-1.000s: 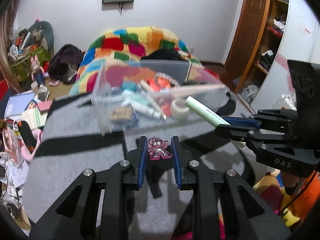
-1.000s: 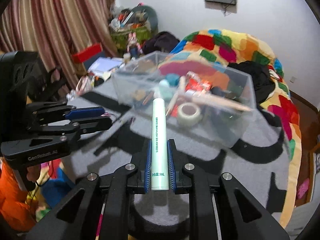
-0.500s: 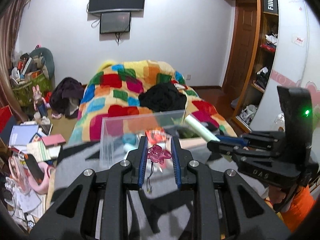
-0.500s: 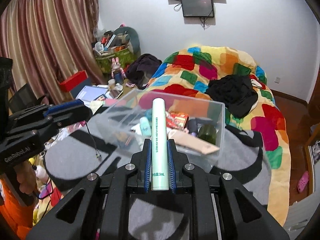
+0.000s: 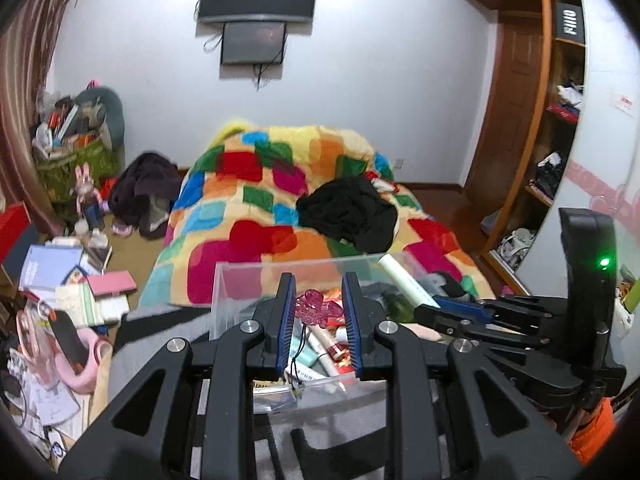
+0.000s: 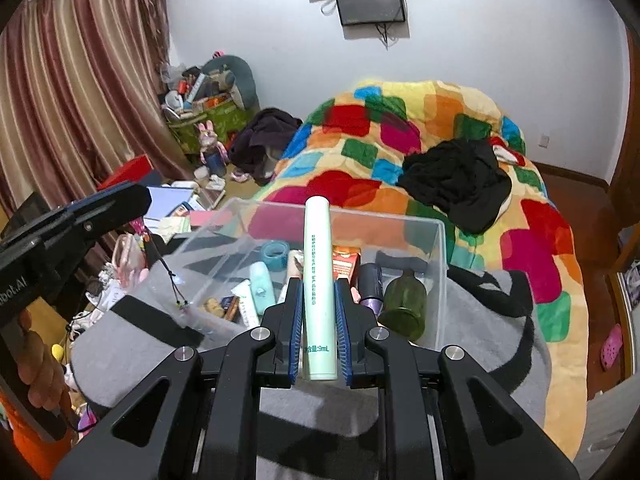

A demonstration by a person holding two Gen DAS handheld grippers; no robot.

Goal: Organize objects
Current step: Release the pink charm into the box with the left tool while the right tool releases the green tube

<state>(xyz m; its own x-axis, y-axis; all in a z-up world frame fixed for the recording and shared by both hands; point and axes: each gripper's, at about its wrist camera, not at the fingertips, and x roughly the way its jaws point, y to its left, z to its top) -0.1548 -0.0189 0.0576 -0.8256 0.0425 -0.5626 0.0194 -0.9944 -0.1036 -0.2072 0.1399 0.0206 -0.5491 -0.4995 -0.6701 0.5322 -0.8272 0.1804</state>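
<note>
Both grippers loaded above the clear plastic bin [image 6: 442, 264]

Left gripper [image 5: 319, 309] clamped on a translucent pink charm [image 5: 316, 307], cord dangling, its shape hard to read; right gripper [image 6: 319, 322] pinching a smooth pale-green tube [image 6: 318, 280]; bin contents jumbled, partly hidden behind fingers.
</note>
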